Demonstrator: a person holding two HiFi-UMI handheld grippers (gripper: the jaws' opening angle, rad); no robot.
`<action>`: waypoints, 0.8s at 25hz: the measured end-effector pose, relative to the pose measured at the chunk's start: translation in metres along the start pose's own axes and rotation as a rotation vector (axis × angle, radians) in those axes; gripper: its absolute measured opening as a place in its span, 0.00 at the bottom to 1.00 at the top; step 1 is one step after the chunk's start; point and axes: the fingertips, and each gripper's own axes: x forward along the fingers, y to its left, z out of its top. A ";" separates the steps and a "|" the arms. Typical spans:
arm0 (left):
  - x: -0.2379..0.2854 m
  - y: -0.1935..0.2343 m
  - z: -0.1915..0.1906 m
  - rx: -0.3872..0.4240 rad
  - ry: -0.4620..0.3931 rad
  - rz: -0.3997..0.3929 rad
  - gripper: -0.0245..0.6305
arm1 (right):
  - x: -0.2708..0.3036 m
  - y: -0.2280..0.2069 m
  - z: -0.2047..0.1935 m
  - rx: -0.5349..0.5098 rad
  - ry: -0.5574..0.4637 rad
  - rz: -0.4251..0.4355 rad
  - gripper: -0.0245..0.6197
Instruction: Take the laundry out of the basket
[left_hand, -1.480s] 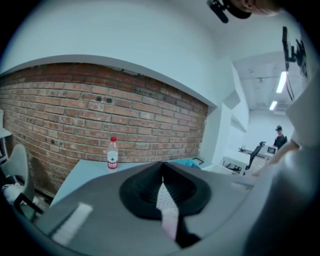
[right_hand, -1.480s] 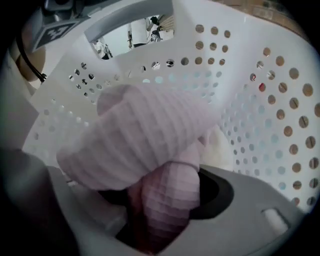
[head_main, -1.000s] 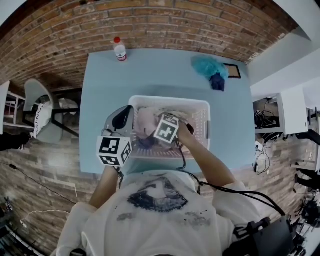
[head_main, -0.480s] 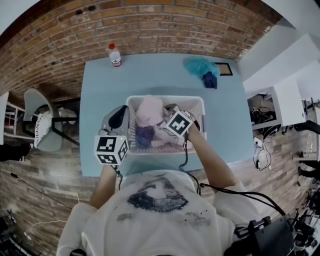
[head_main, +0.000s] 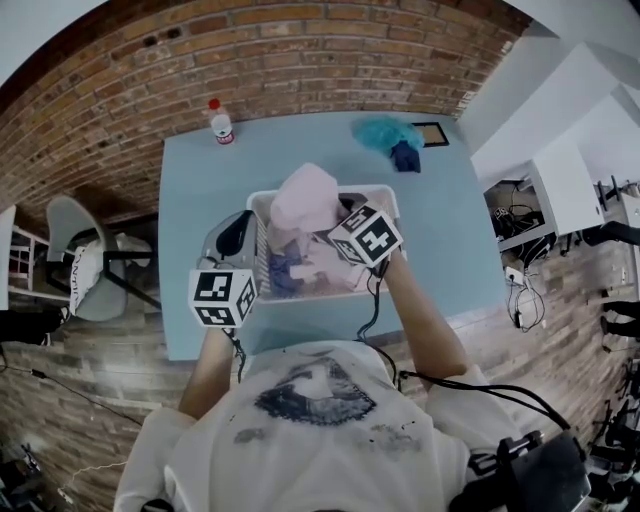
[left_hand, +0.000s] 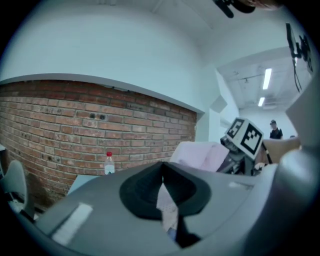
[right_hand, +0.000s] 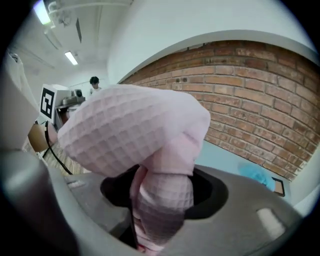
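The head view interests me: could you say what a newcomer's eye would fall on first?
A pink waffle cloth stands out, gripped by the right tool above the white basket on the light blue table. The left tool, at the basket's left side, is shut on a strip of pale cloth.

- The basket (head_main: 385, 190) stands on the worktop (head_main: 195, 250), in the middle of its near half.
- A bottle (head_main: 220, 122) stands upright at the worktop's far left corner, just before the brick wall (head_main: 300, 50).
- A heap of cloth (head_main: 385, 133) lies at the far right corner, with 1 flat framed thing (head_main: 432, 133) just to its right.
- The left gripper (head_main: 248, 228) sits at the basket's left wall, fingers on the rim.
- The right gripper (head_main: 335, 225) is over the basket's right half; the towel (head_main: 305, 200) between its fingers hangs above the laundry (head_main: 300, 270) in the basket.
- A chair (head_main: 65, 230) stands on the floor, left of the worktop.
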 end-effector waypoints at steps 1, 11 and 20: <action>-0.001 -0.001 0.001 0.002 -0.005 -0.003 0.02 | -0.005 0.000 0.005 0.015 -0.025 -0.007 0.41; 0.001 -0.015 0.030 0.052 -0.058 -0.019 0.03 | -0.059 -0.004 0.058 0.071 -0.237 -0.081 0.41; 0.020 -0.048 0.048 0.072 -0.074 -0.027 0.03 | -0.119 -0.029 0.061 0.106 -0.353 -0.143 0.41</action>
